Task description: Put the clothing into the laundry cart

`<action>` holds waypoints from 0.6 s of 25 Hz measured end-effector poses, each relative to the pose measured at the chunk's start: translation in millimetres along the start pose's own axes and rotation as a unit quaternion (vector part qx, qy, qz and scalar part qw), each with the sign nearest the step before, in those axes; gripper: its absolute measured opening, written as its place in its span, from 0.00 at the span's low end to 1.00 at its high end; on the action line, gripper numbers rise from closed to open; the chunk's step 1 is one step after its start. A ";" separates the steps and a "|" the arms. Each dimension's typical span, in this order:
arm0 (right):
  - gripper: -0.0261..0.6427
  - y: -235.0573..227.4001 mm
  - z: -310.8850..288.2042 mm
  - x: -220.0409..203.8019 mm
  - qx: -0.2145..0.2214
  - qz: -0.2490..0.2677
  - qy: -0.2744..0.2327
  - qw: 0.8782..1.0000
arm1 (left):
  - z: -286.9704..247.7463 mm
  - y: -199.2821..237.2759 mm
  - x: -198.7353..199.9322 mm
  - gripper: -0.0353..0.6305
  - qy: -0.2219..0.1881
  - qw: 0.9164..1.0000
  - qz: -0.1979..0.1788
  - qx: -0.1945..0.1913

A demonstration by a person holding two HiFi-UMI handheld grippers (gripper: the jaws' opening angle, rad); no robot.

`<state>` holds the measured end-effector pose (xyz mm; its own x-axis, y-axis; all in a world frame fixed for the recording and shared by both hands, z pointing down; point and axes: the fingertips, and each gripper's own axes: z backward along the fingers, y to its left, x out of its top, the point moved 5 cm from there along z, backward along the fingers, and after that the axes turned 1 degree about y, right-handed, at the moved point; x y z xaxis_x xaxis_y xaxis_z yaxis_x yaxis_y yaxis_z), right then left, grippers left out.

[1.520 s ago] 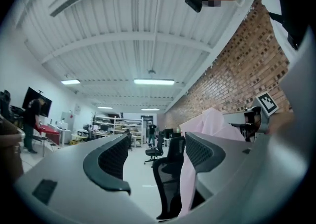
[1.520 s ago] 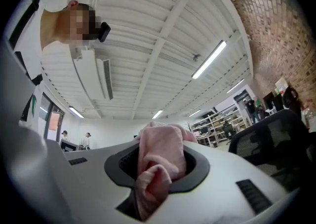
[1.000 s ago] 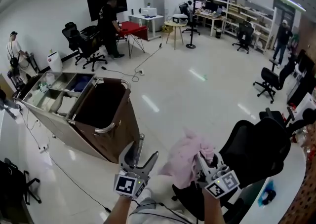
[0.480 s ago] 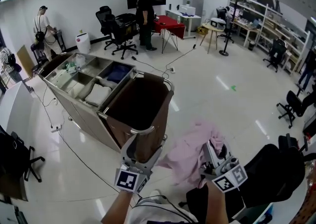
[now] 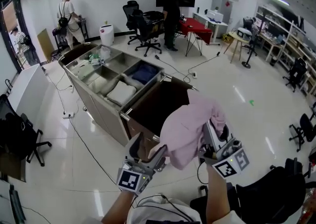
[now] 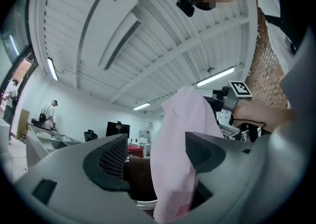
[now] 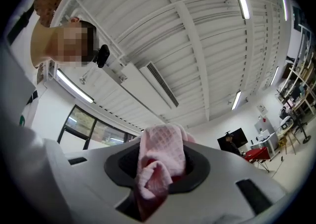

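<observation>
At the left stands the laundry cart [image 5: 101, 114], its metal compartments holding folded linen, and at its near end hangs the open dark bag [image 5: 160, 102], which I judge to be the target because its mouth faces the person. The left gripper [image 5: 148, 144] sits low, just before the bag's near corner, with its jaws apart and gripping nothing. In the left gripper view [image 6: 155, 156] the pink garment [image 6: 180, 134] drapes in the gap between the jaws, but neither pad presses on it, so this tool seems kept ready to steady or guide the cloth rather than carry it. The pink garment [image 5: 185, 124] hangs free in the air, over the bag's near rim and not yet inside. It is held high, most likely so its trailing folds clear the rim. To the right, the right gripper [image 5: 216, 131] is clamped tight on a bunched fold of that cloth, and the right gripper view [image 7: 159, 166] shows the pink fabric [image 7: 158, 151] squeezed between the closed jaws. Both forearms reach forward from the bottom of the head view. Both grippers tilt upward, the right one raised above the left.
</observation>
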<state>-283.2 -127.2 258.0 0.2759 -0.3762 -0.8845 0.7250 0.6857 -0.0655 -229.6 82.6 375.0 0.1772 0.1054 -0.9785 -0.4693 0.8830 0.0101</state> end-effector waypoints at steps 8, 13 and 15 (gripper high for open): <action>0.23 -50.1 -80.2 -49.4 0.040 -0.004 0.040 0.998 | -18.4 39.3 -15.3 0.60 0.000 0.995 -0.056 0.080; 0.23 -90.0 -120.6 -99.2 0.076 -0.047 0.093 0.992 | -43.4 58.1 -17.3 0.60 -0.007 0.987 -0.054 0.149; 0.23 -101.9 -132.3 -117.9 0.090 -0.059 0.116 0.987 | -54.5 58.6 -18.0 0.60 -0.007 0.984 -0.056 0.167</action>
<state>-473.0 -70.3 307.8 0.0460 -0.2803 -0.9588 0.8502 0.5149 -0.1097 -307.4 107.5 382.0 0.2251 0.0038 -0.9743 -0.1367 0.9902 -0.0277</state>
